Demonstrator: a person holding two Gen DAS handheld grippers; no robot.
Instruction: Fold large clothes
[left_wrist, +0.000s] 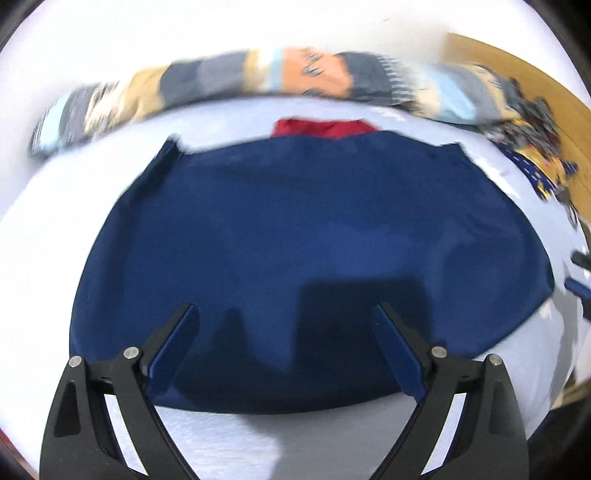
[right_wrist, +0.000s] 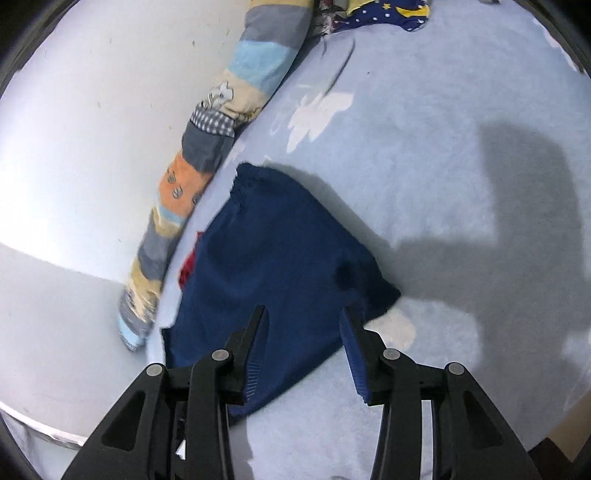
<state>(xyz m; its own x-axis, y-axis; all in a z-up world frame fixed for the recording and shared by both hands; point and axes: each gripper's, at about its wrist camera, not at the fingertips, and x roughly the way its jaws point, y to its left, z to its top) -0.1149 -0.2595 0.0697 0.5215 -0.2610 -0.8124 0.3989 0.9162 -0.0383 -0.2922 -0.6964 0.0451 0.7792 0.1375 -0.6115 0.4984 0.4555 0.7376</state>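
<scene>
A folded navy blue garment (left_wrist: 295, 236) lies flat on the pale blue bed sheet (left_wrist: 66, 229). A strip of red cloth (left_wrist: 325, 127) peeks out at its far edge. My left gripper (left_wrist: 286, 314) is open and empty, hovering over the garment's near edge. In the right wrist view the same navy garment (right_wrist: 273, 266) lies below my right gripper (right_wrist: 304, 314), which is open and empty over its near corner. The red cloth (right_wrist: 188, 267) shows at the garment's left side.
A long striped bolster (left_wrist: 236, 79) in grey, tan, orange and light blue lies along the bed's far edge by the white wall; it also shows in the right wrist view (right_wrist: 218, 110). A patterned navy and yellow cloth (left_wrist: 535, 162) lies at the right, also seen in the right wrist view (right_wrist: 391, 11).
</scene>
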